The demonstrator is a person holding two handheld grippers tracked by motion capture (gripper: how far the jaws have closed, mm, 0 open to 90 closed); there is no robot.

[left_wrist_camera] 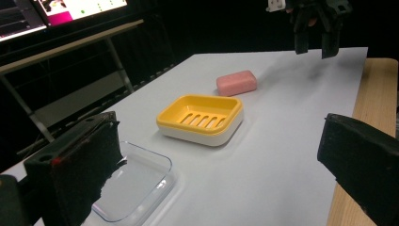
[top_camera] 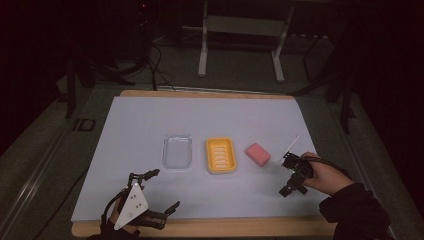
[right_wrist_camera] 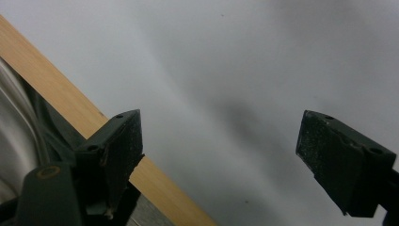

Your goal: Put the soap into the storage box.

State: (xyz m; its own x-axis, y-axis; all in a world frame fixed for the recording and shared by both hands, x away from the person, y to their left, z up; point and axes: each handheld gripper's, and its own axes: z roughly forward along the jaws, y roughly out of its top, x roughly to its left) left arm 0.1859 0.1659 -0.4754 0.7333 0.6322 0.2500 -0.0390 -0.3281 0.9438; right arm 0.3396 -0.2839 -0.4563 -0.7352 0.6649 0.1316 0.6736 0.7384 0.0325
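1. On the table (top_camera: 200, 95) lies a big white sheet (top_camera: 150, 125), with wood showing along the near and far edges
2. 3 things sit in a row near the middle of the sheet: a clear tray (top_camera: 177, 151) on the left, a yellow soap dish (top_camera: 221, 155) in the middle and a pink soap (top_camera: 257, 154) on the right
3. None of the 3 touch each other; the soap is just beside the dish, and it is not in it
4. From the left gripper view, the tray (left_wrist_camera: 136, 188) is closest, the dish (left_wrist_camera: 202, 117) is behind it and the soap (left_wrist_camera: 236, 82) is farther back
5. The dish has a white base and long slots in its yellow floor
6. The left gripper (top_camera: 160, 192) is near the front left corner of the sheet, held in the left hand (top_camera: 120, 212), with a grey plate (top_camera: 132, 202) on top
7. Its 2 black jaws are wide apart and hold nothing
8. It points toward the row of things but is well apart from them
9. The right gripper (top_camera: 294, 172) is on the right side of the sheet, held in the right hand (top_camera: 325, 175), which wears a dark sleeve (top_camera: 355, 210)
10. It is to the right of the soap and near it, but not touching it
11. In the right gripper view its jaws are spread wide over bare white sheet (right_wrist_camera: 235, 70), close to the wood edge (right_wrist_camera: 70, 103), and grip nothing
12. In the left gripper view the right gripper (left_wrist_camera: 315, 40) hangs above the sheet past the soap
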